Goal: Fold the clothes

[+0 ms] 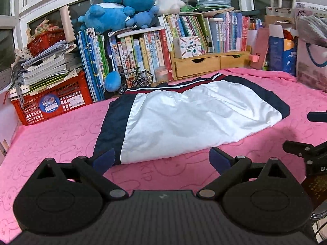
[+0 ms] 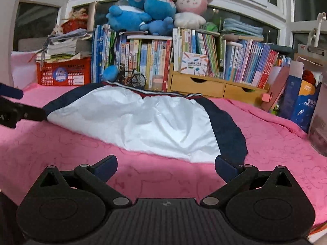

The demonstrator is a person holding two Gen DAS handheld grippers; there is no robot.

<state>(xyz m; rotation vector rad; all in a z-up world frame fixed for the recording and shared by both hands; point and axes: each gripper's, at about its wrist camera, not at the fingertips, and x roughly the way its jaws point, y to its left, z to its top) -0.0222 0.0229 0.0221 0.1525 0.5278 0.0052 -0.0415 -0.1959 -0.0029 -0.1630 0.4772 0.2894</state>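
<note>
A folded white and navy garment (image 1: 190,116) with red and white striped trim lies flat on the pink bed cover (image 1: 61,143). It also shows in the right wrist view (image 2: 151,122). My left gripper (image 1: 162,160) is open and empty, just in front of the garment's near left edge. My right gripper (image 2: 165,168) is open and empty, just in front of the garment's near right corner. The right gripper shows at the right edge of the left wrist view (image 1: 310,155). The left gripper shows at the left edge of the right wrist view (image 2: 12,110).
Behind the garment stand rows of books (image 1: 143,51), a wooden drawer unit (image 1: 210,63), a small model bicycle (image 1: 141,77) and a red crate (image 1: 53,102) with papers. Plush toys (image 1: 126,4) sit on the books. Boxes and bags (image 1: 286,53) stand at the right.
</note>
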